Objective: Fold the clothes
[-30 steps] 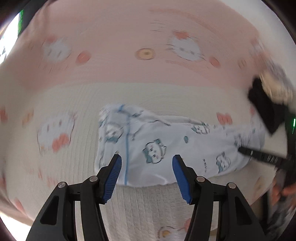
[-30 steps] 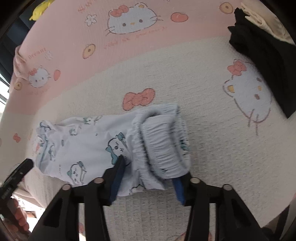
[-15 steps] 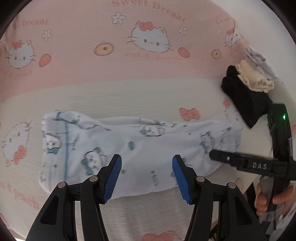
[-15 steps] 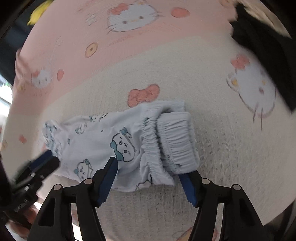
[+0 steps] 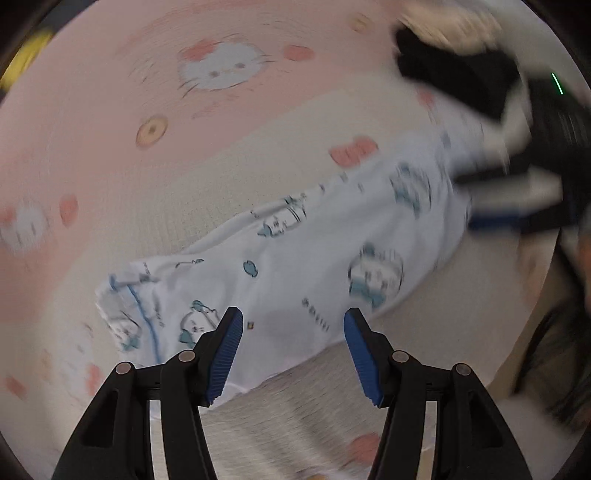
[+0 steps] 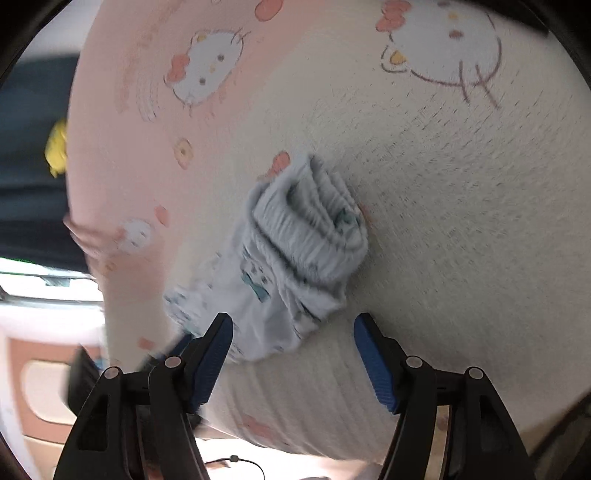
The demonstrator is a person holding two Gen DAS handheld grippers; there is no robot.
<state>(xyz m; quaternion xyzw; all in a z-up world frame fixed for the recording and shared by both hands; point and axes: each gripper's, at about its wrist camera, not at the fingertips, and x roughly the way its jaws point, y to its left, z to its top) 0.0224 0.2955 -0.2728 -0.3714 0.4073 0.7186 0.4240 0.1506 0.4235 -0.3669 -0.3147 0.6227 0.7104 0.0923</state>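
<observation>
Light blue printed children's trousers (image 5: 295,273) lie stretched out on a pink and cream cartoon-cat blanket (image 5: 155,192). My left gripper (image 5: 291,347) is open and empty, hovering over the trousers' near edge. In the right wrist view the gathered elastic waistband (image 6: 314,229) lies bunched, with the legs (image 6: 221,295) trailing to the lower left. My right gripper (image 6: 293,350) is open and empty just short of the waistband. The right gripper shows blurred in the left wrist view (image 5: 517,206) at the waist end.
A stack of folded clothes, black (image 5: 454,74) with beige (image 5: 447,22) on top, sits at the blanket's far right. The blanket's edge (image 6: 295,439) drops off near my right gripper. A yellow object (image 6: 57,147) lies beyond the blanket at the left.
My right gripper has opened wider and let go of the waistband, and both views have swung and tilted. My left gripper has stayed open over the trousers.
</observation>
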